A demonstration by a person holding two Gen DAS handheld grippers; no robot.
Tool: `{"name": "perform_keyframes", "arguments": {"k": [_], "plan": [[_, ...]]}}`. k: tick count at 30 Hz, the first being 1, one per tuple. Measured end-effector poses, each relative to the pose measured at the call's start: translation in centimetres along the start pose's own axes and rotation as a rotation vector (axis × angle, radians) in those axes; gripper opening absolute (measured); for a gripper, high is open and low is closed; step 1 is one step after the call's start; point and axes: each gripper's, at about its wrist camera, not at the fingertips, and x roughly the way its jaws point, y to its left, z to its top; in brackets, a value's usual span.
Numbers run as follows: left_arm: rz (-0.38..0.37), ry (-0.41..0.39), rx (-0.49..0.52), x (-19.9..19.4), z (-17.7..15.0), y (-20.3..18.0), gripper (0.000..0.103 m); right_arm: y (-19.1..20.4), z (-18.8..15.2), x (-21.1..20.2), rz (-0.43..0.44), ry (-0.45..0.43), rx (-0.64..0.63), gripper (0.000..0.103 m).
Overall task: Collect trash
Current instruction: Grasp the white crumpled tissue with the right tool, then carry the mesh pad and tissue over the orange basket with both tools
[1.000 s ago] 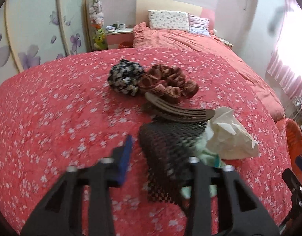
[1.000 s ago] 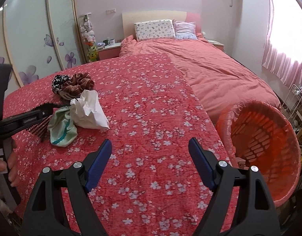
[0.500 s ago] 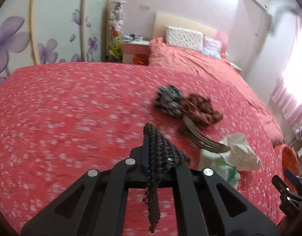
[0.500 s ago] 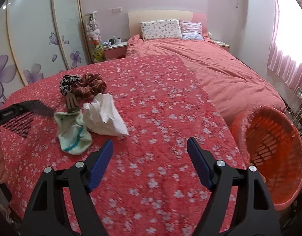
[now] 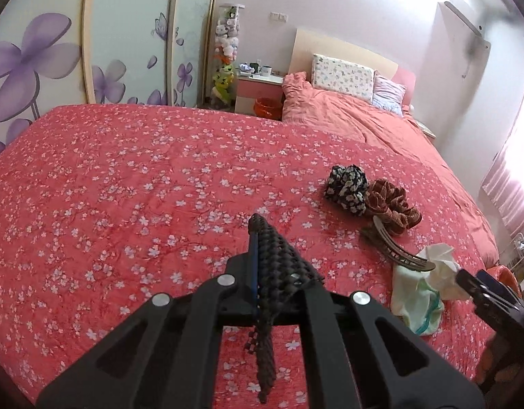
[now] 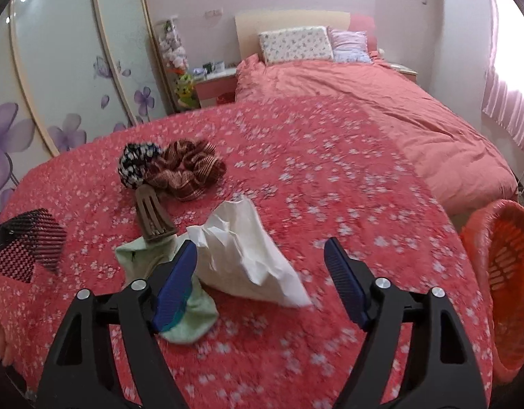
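Note:
My left gripper is shut on a black mesh net, held above the red floral bedspread; the net also shows at the left edge of the right wrist view. My right gripper is open and empty, hovering over a crumpled white tissue with a pale green sock under its left finger. The tissue and sock lie to the right in the left wrist view.
A brown hair clip, a brown scrunchie and a black-and-white scrunchie lie behind the tissue. An orange mesh basket stands off the bed's right edge. Pillows lie at the head.
My left gripper closed on the black net, lifted it and swung left, away from the pile. My right gripper moved left and forward from open bedspread to over the tissue and sock.

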Motion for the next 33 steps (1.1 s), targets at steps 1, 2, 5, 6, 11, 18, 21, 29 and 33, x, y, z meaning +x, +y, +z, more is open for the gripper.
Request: {"name": "perform_keyframes", "arguments": {"k": [1, 2, 5, 6, 11, 18, 21, 29, 33], "plan": [[-0.003, 0.002, 0.001, 0.1, -0.1, 0.0, 0.004, 0.2, 0.0, 0.5, -0.004, 0.015, -0.004, 0.081], [-0.006, 0.004, 0.003, 0.2, -0.2, -0.1, 0.004, 0.3, 0.0, 1.1, -0.005, 0.033, -0.008, 0.082], [-0.017, 0.011, 0.006, 0.5, -0.4, -0.4, 0.004, 0.7, -0.2, 2.3, -0.006, 0.075, -0.014, 0.082], [-0.018, 0.013, 0.008, 0.6, -0.4, -0.5, 0.004, 0.8, -0.4, 2.6, 0.001, 0.088, -0.016, 0.082], [-0.029, 0.02, 0.018, 0.8, -0.7, -1.1, 0.004, 0.0, -1.0, 2.3, -0.01, 0.087, -0.018, 0.058], [-0.043, 0.021, 0.035, 0.7, -0.9, -2.6, 0.004, -2.5, -1.2, 0.5, -0.036, 0.056, 0.035, 0.048], [-0.051, 0.022, 0.047, 0.5, -1.0, -3.4, 0.004, -3.9, -1.4, -0.2, -0.057, 0.042, 0.058, 0.048], [-0.083, 0.004, 0.082, -0.8, -0.9, -5.8, 0.004, -6.9, -1.8, -3.1, -0.092, -0.013, 0.097, 0.048], [-0.103, -0.006, 0.101, -1.8, -0.9, -7.3, 0.004, -7.9, -1.7, -4.4, -0.106, -0.042, 0.116, 0.048]]}}
